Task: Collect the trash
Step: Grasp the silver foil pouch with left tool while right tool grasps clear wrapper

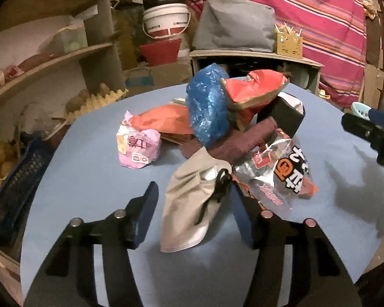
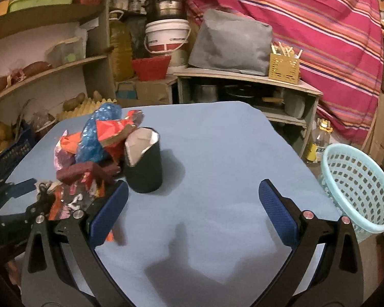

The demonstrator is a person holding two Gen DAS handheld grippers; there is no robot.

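A heap of trash lies on the blue table (image 1: 94, 179): a grey face mask (image 1: 189, 204), a blue plastic bag (image 1: 207, 107), a red paper bag (image 1: 253, 89), a pink wrapper (image 1: 138, 145), a silver snack wrapper (image 1: 281, 171) and a black foil-lined carton (image 1: 289, 115). My left gripper (image 1: 194, 199) is open, its fingers either side of the mask. My right gripper (image 2: 192, 199) is open and empty over bare table, right of the carton (image 2: 143, 163) and the heap (image 2: 97, 140). A light blue basket (image 2: 358, 192) stands off the table's right edge.
Shelves (image 2: 38, 76) with food and boxes stand at the left. A low cabinet (image 2: 243, 81) with a grey bag and yellow holder stands behind the table. A dark crate (image 1: 15, 192) of potatoes sits at the table's left. A bottle (image 2: 317, 140) stands by the basket.
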